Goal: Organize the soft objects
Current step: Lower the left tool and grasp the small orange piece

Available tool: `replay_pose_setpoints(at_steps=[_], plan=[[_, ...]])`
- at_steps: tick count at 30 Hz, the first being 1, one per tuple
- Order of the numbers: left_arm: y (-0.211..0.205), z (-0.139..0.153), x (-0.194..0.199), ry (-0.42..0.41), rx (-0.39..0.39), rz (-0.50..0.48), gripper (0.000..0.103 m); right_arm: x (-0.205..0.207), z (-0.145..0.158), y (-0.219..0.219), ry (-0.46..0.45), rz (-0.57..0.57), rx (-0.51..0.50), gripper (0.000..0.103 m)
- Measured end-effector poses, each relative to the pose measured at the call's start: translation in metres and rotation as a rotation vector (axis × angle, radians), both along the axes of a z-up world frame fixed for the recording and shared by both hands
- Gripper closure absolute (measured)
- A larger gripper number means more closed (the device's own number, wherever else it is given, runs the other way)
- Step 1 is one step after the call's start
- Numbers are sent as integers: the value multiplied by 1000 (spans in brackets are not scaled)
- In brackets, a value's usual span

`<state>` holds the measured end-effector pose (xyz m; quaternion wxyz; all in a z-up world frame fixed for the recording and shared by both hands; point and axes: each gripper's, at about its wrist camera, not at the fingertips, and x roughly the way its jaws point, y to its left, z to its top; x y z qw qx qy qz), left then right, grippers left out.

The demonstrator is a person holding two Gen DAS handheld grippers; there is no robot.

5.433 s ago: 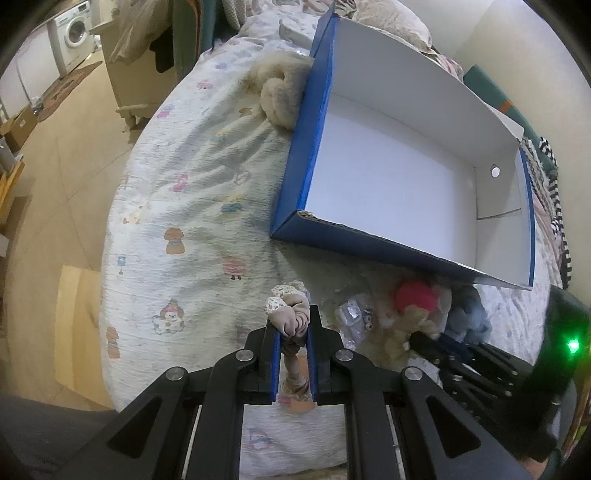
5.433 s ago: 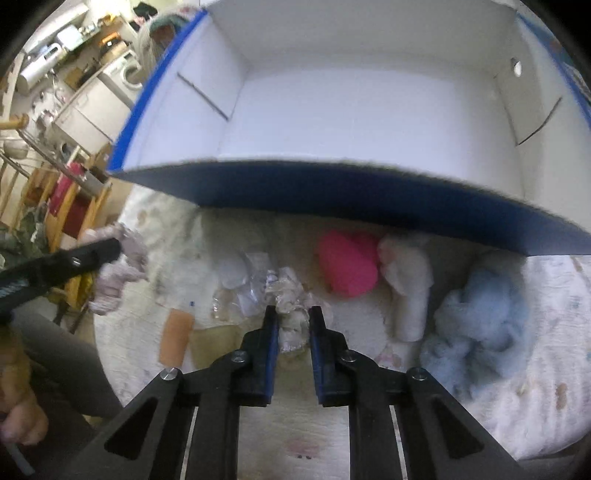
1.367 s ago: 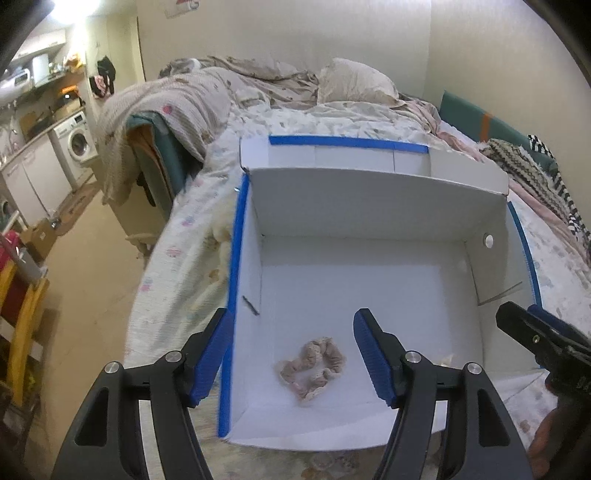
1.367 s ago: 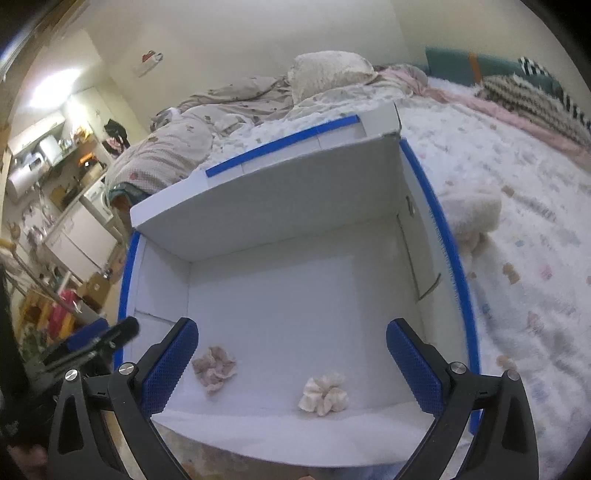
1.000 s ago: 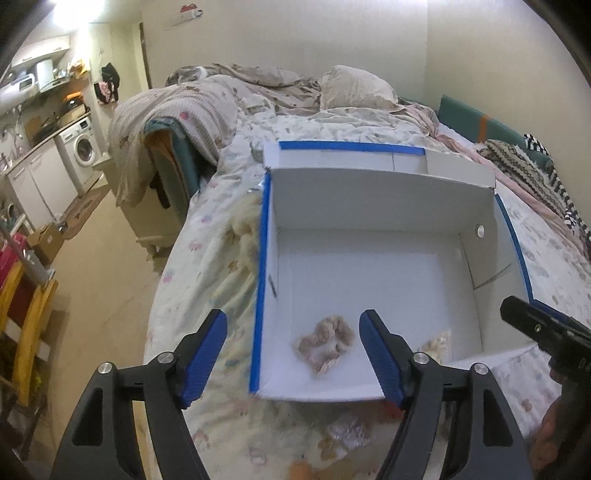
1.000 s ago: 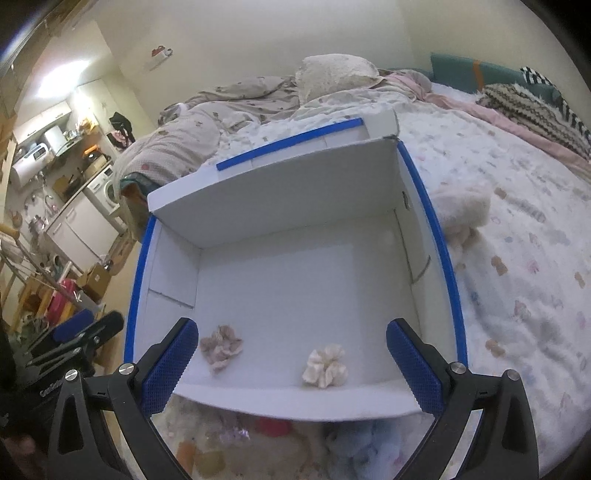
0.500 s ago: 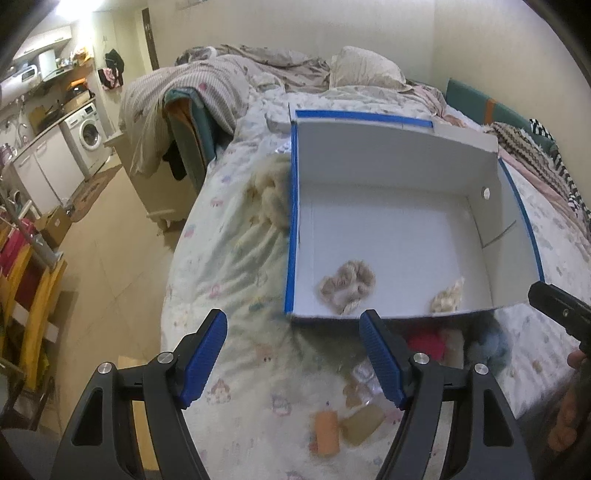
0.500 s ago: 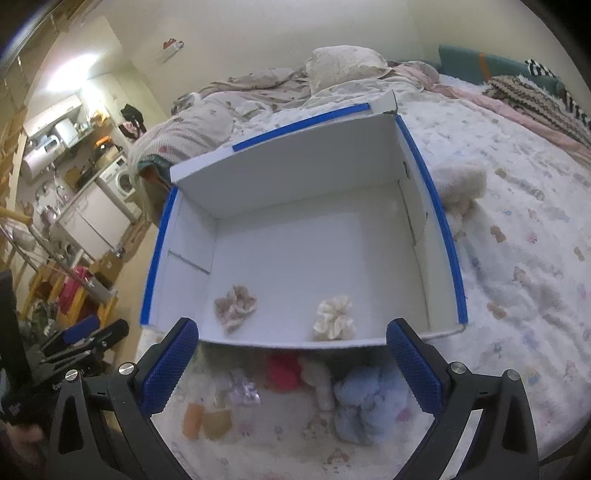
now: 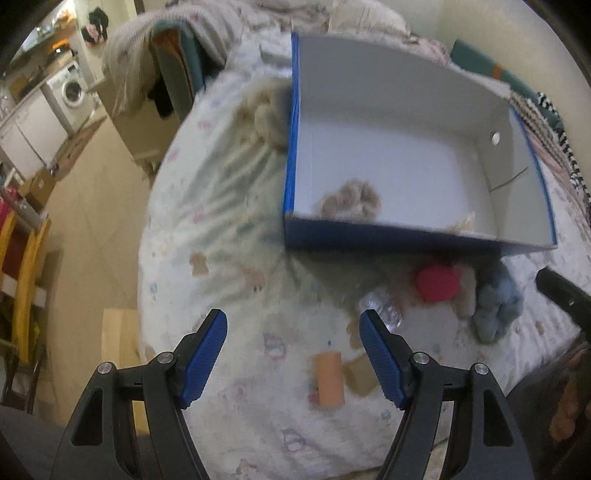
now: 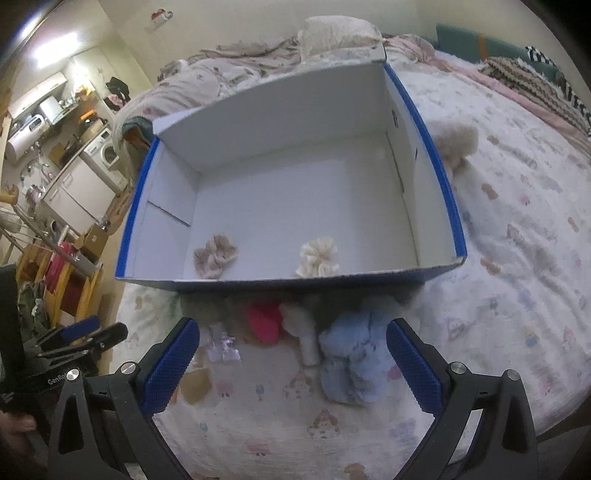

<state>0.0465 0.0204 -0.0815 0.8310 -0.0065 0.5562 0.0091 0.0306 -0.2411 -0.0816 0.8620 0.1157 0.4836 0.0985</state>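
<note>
A blue box with a white inside lies on the bed. In it rest a beige scrunchie and a cream scrunchie. In front of the box lie a red soft thing, a white one, a blue plush, a clear wrapped piece and an orange piece. My left gripper hangs open over the sheet near the orange piece. My right gripper is open above the white thing and the blue plush. Neither holds anything.
A fluffy beige plush lies against the box's outer side. The bed edge drops to the floor on the left, with a washing machine and a yellow frame beyond. Blankets and a pillow pile at the head.
Both grippers have sunk and pulled back from above the box toward the bed's near edge. The loose soft things in front of the box have come into view. Both stay open.
</note>
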Motion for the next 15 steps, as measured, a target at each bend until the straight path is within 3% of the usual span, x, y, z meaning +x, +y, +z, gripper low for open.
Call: replay_pose_setpoints(at_steps=[5, 8, 15], plan=[[-2, -27, 2, 137, -92, -33, 31, 3, -3, -3, 18, -18, 9, 0], [-7, -47, 2, 228, -93, -40, 32, 4, -6, -11, 35, -50, 24, 0], [-9, -82, 4, 357, -131, -17, 72, 9, -14, -24, 88, -97, 81, 0]])
